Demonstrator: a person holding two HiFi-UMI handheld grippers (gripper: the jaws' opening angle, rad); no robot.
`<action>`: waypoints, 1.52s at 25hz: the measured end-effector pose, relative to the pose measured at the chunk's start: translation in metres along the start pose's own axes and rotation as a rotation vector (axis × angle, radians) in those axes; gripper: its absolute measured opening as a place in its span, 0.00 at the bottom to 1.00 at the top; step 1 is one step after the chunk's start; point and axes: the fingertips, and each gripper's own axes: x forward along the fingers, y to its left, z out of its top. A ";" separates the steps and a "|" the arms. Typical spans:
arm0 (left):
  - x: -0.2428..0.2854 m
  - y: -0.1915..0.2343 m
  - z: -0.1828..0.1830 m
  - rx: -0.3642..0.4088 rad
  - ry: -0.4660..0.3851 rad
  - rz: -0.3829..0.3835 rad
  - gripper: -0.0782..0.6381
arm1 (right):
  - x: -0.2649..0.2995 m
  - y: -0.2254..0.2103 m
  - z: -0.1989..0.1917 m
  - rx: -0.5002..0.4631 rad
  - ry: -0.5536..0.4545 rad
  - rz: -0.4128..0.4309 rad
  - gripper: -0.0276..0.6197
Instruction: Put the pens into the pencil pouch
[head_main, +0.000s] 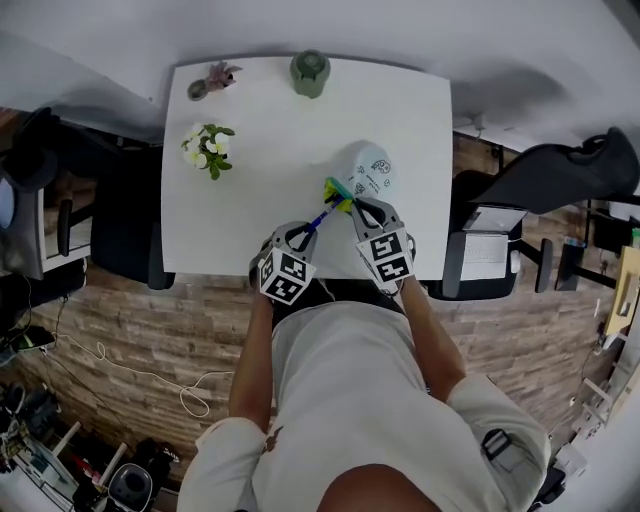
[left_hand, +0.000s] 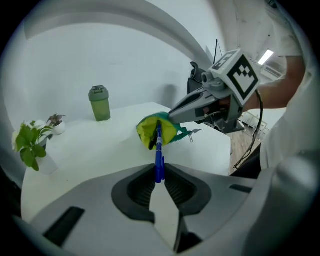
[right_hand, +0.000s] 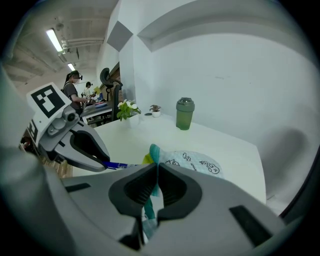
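A blue pen is clamped between the jaws of my left gripper. Its tip reaches into the yellow-lined open mouth of the pencil pouch. The pouch is pale with small drawings and a teal edge. It lies on the white table, near the right side. My right gripper is shut on the teal edge at the pouch mouth and holds it up. In the head view the left gripper and right gripper sit side by side at the table's near edge, with the pen between them.
A green bottle stands at the table's far edge. A small pot and a white-flowered plant stand at the far left. Dark chairs flank the table. The person's body is close against the near edge.
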 end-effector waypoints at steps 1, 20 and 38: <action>0.006 0.000 0.005 0.009 0.000 -0.011 0.18 | 0.000 0.000 0.001 0.005 -0.001 -0.004 0.06; 0.093 -0.005 0.067 -0.013 -0.067 -0.244 0.20 | 0.009 -0.013 -0.013 0.184 0.033 -0.174 0.07; -0.044 0.073 0.119 0.064 -0.391 -0.050 0.44 | -0.061 0.000 0.064 0.185 -0.232 -0.423 0.39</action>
